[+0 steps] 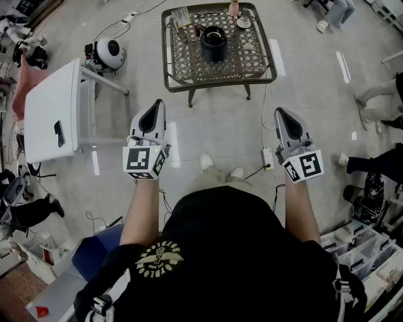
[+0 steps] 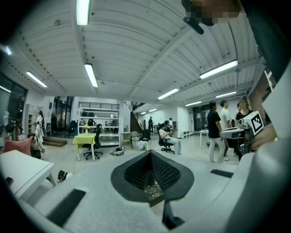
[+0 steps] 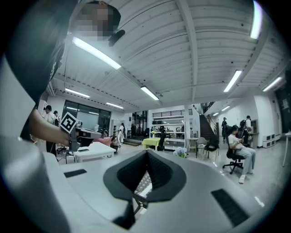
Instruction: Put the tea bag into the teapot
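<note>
The black teapot [image 1: 213,43] stands in the middle of a small wicker-framed lattice table [image 1: 258,74], far ahead of me on the floor. A clear holder [image 1: 181,17] with small packets sits at the table's back left; I cannot make out a single tea bag. Both grippers are held level at waist height, well short of the table. My left gripper [image 1: 158,104] [image 2: 150,152] has its jaws together with nothing between them. The right gripper [image 1: 278,111] [image 3: 146,151] is likewise shut and empty. The left gripper view shows only the room beyond its jaws, and so does the right gripper view.
A pink vase [image 1: 234,7] and a small cup on a saucer [image 1: 244,23] share the lattice table. A white table [image 1: 53,116] stands to my left, a round white device [image 1: 108,53] behind it. A power strip [image 1: 267,157] lies on the floor. People stand at right [image 1: 378,163]; storage bins [image 1: 365,245] are lower right.
</note>
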`<state>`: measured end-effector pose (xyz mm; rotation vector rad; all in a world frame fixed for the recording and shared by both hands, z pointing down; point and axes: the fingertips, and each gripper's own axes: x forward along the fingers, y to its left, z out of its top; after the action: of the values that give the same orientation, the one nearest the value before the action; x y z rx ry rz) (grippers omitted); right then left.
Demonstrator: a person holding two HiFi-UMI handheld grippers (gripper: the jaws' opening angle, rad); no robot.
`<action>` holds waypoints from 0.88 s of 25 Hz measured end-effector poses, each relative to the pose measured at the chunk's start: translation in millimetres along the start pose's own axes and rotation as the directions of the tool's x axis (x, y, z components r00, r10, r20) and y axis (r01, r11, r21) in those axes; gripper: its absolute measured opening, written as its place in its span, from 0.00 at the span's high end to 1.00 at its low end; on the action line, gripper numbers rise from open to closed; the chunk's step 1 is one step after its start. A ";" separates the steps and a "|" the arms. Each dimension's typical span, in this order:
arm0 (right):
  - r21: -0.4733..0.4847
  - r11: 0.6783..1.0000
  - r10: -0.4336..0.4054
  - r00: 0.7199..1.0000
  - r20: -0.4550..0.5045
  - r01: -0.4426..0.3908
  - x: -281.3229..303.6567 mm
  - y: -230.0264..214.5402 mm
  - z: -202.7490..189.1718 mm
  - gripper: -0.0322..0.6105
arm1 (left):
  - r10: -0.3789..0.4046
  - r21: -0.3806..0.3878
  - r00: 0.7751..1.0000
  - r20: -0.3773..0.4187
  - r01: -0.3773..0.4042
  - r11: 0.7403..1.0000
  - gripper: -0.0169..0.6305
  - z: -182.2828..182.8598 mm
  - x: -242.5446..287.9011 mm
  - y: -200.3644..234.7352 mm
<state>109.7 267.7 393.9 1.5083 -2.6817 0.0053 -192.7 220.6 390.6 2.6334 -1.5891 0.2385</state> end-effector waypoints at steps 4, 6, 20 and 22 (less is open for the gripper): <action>0.001 1.000 0.004 1.000 -0.014 -0.004 21.5 7.7 1.7 0.94 | 0.003 0.013 1.000 0.019 -0.003 1.000 0.98 9.7 5.0 25.2; 0.003 1.000 -0.005 1.000 -0.017 0.005 28.9 8.1 1.5 0.94 | -0.004 0.042 1.000 0.019 0.003 0.999 0.98 11.4 9.8 32.8; -0.012 0.998 -0.057 0.998 0.010 0.057 57.0 2.7 21.9 0.94 | -0.047 -0.011 0.994 0.100 0.048 0.999 0.98 10.0 31.1 51.9; -0.008 0.998 -0.064 0.998 0.010 0.064 58.3 -4.3 20.3 0.94 | -0.060 -0.012 0.993 0.103 0.062 0.998 0.98 11.5 38.2 49.7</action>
<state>82.1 215.1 376.9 1.5955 -2.6357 -0.0169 -217.9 162.4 383.9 2.7189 -1.5288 0.0897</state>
